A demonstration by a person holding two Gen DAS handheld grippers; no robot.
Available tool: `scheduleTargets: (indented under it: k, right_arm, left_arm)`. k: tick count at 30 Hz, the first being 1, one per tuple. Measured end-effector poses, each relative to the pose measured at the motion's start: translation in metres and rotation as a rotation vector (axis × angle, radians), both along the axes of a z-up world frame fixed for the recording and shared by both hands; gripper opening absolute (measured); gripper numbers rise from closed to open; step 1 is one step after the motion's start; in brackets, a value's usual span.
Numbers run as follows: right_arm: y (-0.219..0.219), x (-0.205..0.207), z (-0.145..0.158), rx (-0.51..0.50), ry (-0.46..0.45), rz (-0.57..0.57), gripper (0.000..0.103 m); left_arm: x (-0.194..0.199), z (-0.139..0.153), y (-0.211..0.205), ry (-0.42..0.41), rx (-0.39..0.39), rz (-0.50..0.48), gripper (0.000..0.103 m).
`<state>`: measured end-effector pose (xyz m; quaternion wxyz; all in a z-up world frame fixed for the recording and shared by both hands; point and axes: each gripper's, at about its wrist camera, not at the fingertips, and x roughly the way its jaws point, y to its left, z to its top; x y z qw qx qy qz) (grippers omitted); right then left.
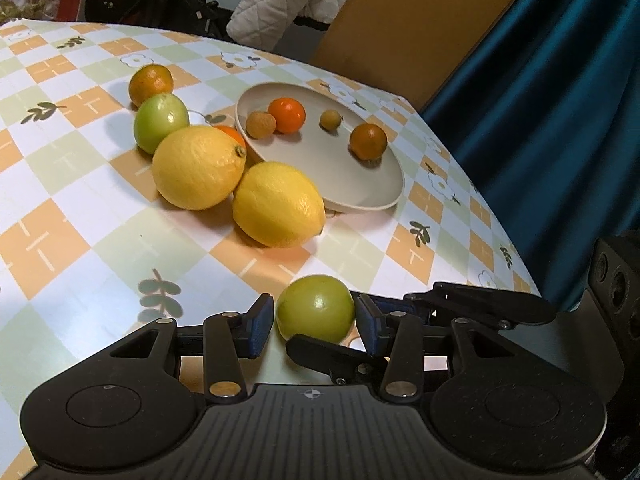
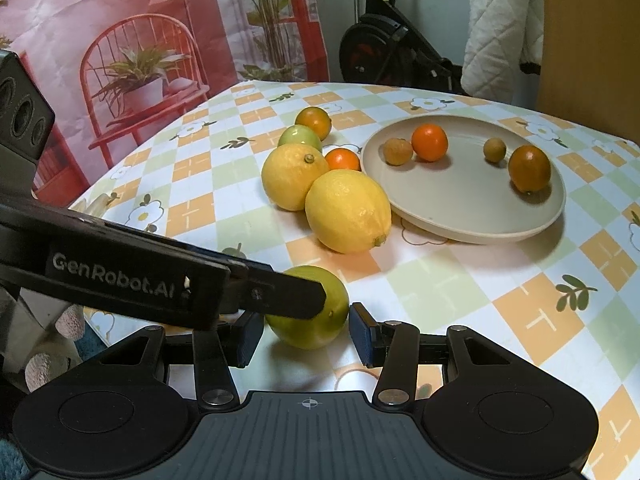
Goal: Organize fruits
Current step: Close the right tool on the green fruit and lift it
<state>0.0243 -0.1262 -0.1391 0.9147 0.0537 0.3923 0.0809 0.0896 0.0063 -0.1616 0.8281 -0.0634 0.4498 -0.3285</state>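
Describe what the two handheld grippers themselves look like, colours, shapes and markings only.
Both are matte black plastic. The left gripper and right gripper each have dark blue pads on their fingertips, silver pivot rivets, black linkage bars, two round discs and a ribbed grey centre plate with a crosshair mark. White "GenRobot.AI" lettering shows on one. No cables visible.

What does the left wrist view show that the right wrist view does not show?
Only the left wrist view shows the blue curtain beside the table.

Only the right wrist view shows the red printed backdrop with a chair and plants, and the left tongs' "GenRobot.AI" arm crossing in front of the near green fruit.

Both show the plate holding four small fruits, two lemons beside it, and both tongs, left tongs and right tongs, open around the same green fruit; contact is unclear.
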Motion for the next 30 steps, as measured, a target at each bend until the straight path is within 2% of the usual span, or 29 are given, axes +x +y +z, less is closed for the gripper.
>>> scheduleTargets:
  k: [14, 30]
  right_arm:
    - [-0.007, -0.002, 0.005, 0.011, -0.034, -0.021, 0.043]
    - [-0.053, 0.01, 0.023, 0.009, -0.11, -0.135, 0.043]
  left_arm:
    - [-0.002, 0.006, -0.01, -0.048, 0.01, -0.007, 0.047]
    - [0.027, 0.033, -0.068, -0.123, 0.048, -0.101, 0.047]
